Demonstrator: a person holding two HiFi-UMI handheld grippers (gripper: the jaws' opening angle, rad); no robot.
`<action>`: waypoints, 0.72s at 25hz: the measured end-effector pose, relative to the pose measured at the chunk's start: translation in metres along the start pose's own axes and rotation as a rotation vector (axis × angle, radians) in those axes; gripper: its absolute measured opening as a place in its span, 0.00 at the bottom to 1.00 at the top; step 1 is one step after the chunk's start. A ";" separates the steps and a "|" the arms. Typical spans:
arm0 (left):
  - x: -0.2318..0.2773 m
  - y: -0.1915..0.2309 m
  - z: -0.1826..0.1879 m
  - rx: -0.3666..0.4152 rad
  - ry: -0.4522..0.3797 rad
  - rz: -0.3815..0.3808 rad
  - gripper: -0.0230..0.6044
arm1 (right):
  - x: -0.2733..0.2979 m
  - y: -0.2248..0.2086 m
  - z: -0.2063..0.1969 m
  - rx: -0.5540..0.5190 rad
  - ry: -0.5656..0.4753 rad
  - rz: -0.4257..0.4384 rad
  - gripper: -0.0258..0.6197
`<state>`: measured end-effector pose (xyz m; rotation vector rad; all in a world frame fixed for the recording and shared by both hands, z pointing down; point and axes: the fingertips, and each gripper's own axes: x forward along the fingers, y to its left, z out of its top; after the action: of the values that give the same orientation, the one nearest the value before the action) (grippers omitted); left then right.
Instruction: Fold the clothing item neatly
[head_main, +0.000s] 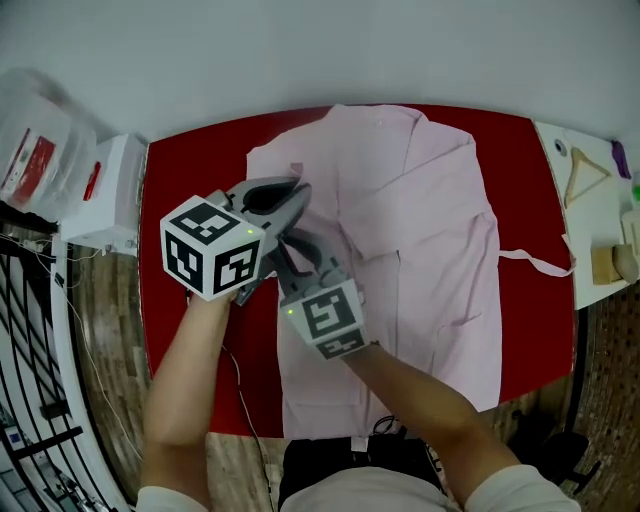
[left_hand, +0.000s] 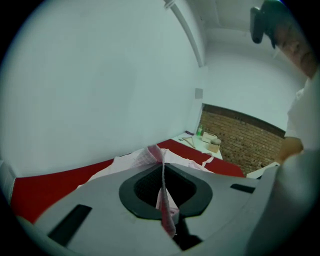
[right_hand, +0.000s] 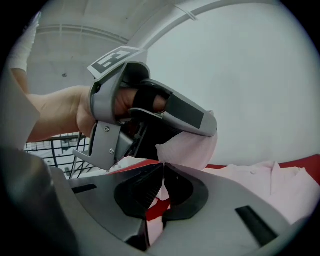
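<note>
**A:** Here's the pale pink button-front cloth shirt (head_main: 430, 230), spread front-up over the middle of the flat red counter (head_main: 195, 180). Its collar lies toward the counter's far edge and its hem hangs off the near one.

**B:** Both tools are up off the counter's left half, close together. The left hand-held gripper (left_hand: 162, 161) has its jaws pressed together on a thin ridge of the pink cloth, which runs right down the slot between the pads.

**A:** Same for the right hand-held gripper (right_hand: 163, 166). It's clamped tight, with a sliver of pink caught in the seam of the jaws and more cloth bunched just beyond the tips.

**B:** So the shirt's side nearest the counter's left edge is lifted while the rest stays flat on the counter.

**A:** How will it handle, do you think?

**B:** I'd say light, thin and completely limp. It won't resist, but it won't hold a line either, and it sags wherever it isn't supported. It doesn't look slippery, and it isn't fragile, though the buttons could snag.

**A:** And where should it be gripped?

**B:** I'd take the firmer parts, like a side seam, the shoulder or the hem edge. The two pinches look close together here. Set wider apart along one edge, they'd carry it over the counter's middle as a straight fold rather than a droop.
</note>
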<state>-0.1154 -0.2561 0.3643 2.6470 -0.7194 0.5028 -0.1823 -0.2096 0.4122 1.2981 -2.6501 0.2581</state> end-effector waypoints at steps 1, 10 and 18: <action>0.008 -0.013 0.000 0.021 0.014 -0.017 0.06 | -0.010 -0.006 -0.002 0.014 -0.001 -0.015 0.07; 0.076 -0.092 -0.011 0.002 0.035 -0.104 0.06 | -0.087 -0.062 -0.037 0.135 0.024 -0.136 0.07; 0.146 -0.122 -0.037 -0.022 0.072 -0.094 0.06 | -0.126 -0.113 -0.084 0.239 0.085 -0.232 0.07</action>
<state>0.0587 -0.2016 0.4294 2.6136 -0.5732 0.5579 -0.0096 -0.1622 0.4723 1.6106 -2.4268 0.5960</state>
